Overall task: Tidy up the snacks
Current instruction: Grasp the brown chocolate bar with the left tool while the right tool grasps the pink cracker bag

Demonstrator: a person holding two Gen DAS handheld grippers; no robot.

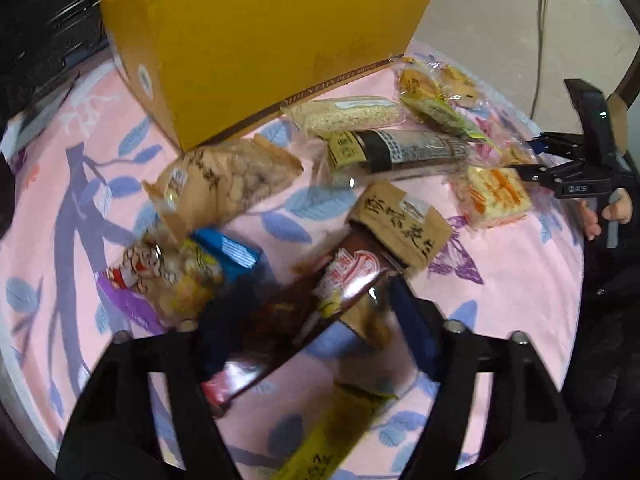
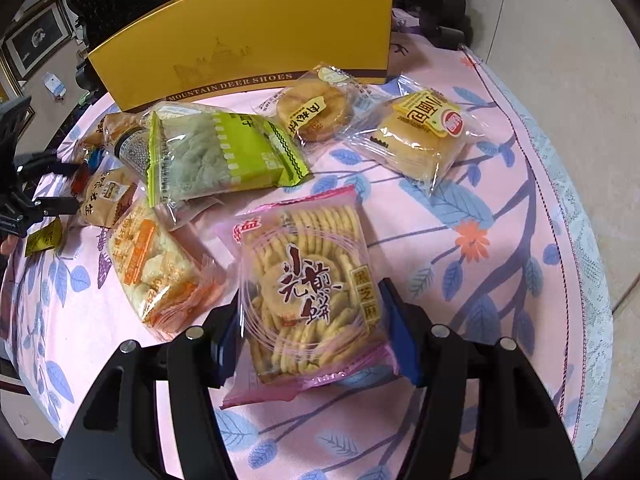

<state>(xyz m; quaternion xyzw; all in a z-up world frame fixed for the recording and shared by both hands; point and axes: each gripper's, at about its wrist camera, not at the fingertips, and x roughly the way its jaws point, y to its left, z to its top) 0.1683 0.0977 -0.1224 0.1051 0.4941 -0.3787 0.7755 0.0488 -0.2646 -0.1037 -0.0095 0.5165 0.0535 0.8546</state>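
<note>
Task looks barely started: every snack in view lies on the pink tablecloth (image 2: 500, 216), none visibly inside the yellow shoe box (image 2: 248, 36), whose interior is hidden. Right gripper (image 2: 316, 320) has its jaws either side of the pink cracker bag (image 2: 308, 280), pads touching its edges, so it appears to be gripping it low over the cloth. Left gripper (image 1: 304, 312) is blurred, jaws closed on a dark red packet (image 1: 320, 300). Cracker bag is clear plastic with pink trim, full of round crackers. Left over: green bag (image 2: 216, 156), orange-striped pack (image 2: 160, 264), round pastry (image 2: 316, 112), bread bun (image 2: 424, 136).
</note>
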